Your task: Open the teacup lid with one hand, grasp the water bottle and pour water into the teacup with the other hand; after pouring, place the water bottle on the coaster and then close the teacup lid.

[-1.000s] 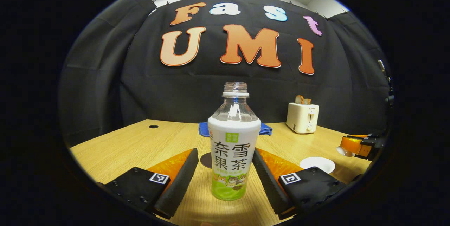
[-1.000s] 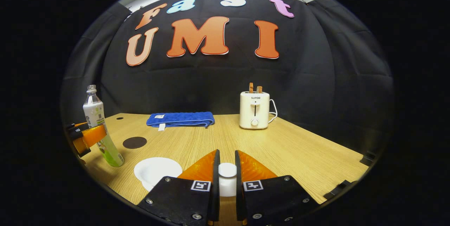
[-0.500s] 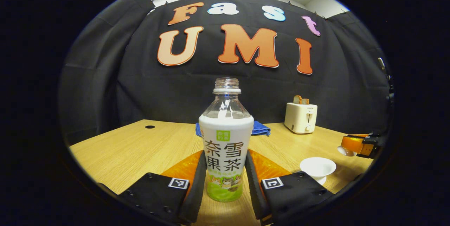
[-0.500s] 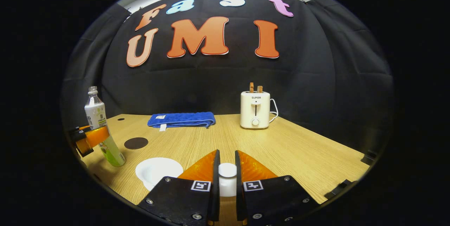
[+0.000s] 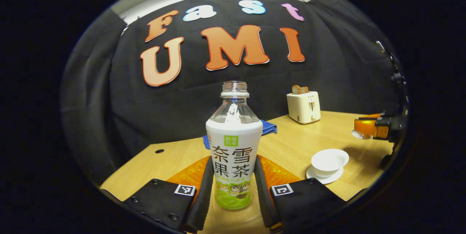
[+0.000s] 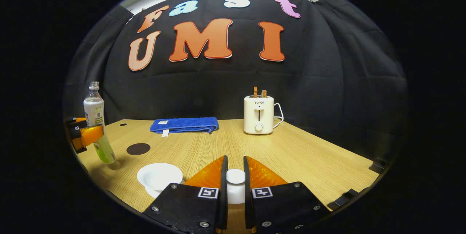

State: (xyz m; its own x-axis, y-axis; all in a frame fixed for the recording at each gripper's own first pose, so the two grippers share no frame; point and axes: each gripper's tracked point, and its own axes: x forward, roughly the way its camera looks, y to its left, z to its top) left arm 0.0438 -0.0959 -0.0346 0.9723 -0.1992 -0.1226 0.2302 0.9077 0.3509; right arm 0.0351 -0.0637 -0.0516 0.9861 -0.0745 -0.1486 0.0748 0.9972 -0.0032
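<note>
Water bottle [image 5: 233, 146] lifted off table [image 6: 298, 154] (uncapped)

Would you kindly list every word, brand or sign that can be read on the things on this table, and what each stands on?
"SUPOR": front of the toaster.
Water bottle label: printed characters, not transcribed here.
Blue towel tag: too small to read.
Square coded markers on the right gripper: no words.

I see a clear, glossy plastic water bottle [image 5: 234, 143]. The desk [image 6: 291, 154] is smooth light wood-grain. The teacup [image 5: 329, 160] looks glazed ceramic.
</note>
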